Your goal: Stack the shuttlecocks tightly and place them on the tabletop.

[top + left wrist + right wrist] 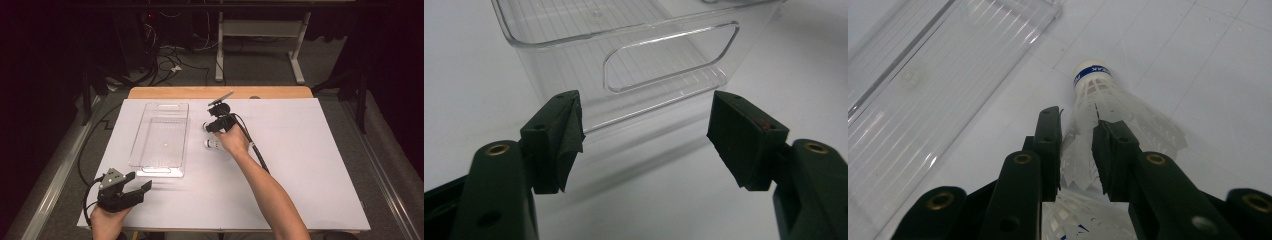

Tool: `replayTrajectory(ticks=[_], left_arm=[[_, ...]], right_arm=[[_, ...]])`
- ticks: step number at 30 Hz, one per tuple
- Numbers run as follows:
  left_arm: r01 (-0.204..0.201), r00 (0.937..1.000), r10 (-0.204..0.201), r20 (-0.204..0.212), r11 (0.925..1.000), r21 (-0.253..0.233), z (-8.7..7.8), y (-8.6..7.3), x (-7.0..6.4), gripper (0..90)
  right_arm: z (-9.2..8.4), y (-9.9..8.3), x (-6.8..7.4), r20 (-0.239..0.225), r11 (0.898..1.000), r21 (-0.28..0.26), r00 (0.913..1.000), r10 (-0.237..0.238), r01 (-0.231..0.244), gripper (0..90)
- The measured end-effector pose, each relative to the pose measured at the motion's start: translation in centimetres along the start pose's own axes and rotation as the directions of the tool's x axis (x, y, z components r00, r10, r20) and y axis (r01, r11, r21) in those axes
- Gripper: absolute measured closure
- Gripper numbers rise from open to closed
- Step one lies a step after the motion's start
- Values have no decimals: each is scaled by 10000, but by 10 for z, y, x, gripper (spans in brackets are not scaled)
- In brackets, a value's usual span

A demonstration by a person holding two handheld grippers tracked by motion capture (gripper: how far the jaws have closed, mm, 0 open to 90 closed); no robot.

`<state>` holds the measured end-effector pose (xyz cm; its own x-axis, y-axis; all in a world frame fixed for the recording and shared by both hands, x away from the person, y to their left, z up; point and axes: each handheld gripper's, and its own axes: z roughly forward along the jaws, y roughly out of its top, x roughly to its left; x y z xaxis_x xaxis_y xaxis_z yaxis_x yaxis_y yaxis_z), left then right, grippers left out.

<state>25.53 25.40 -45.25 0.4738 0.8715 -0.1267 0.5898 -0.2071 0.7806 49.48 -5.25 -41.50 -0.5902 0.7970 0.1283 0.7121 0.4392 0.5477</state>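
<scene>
Right gripper view shows the right gripper (1078,150) pinching a shuttlecock (1098,95); left gripper (646,135) gapes idle; clear bin (160,135) holds nothing yet, second shuttlecock (214,144) waits

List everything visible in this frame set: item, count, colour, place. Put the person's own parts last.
shuttlecock: two, white plastic, right of the bin; one pinched by its skirt, a second lying below the jaws.
clear bin: one, transparent, left-centre of the table, nothing in it.
table: one, white top with a wooden far edge.
desk frame: one, white, on the floor behind.
left gripper: black, near left corner, jaws open.
right gripper: black, closed on the shuttlecock skirt.
</scene>
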Motion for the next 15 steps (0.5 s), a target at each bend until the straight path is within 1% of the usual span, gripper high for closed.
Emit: replayTrajectory(ticks=[4, 11, 15], left_arm=[[-9, 10000, 9, -5, 10000, -17, 0, 0, 0, 313], [-8, 10000, 8, -4, 10000, -16, 0, 0, 0, 313], [-1, 10000, 1, -1, 10000, -11, 0, 0, 0, 313]], right_arm=[[2, 0, 1, 16, 10000, 26, 10000, -17, 17, 766], [3, 0, 1, 87, 9999, 41, 9999, -130, 129, 863], [2, 0, 0, 161, 9998, -38, 9996, -216, 217, 890]])
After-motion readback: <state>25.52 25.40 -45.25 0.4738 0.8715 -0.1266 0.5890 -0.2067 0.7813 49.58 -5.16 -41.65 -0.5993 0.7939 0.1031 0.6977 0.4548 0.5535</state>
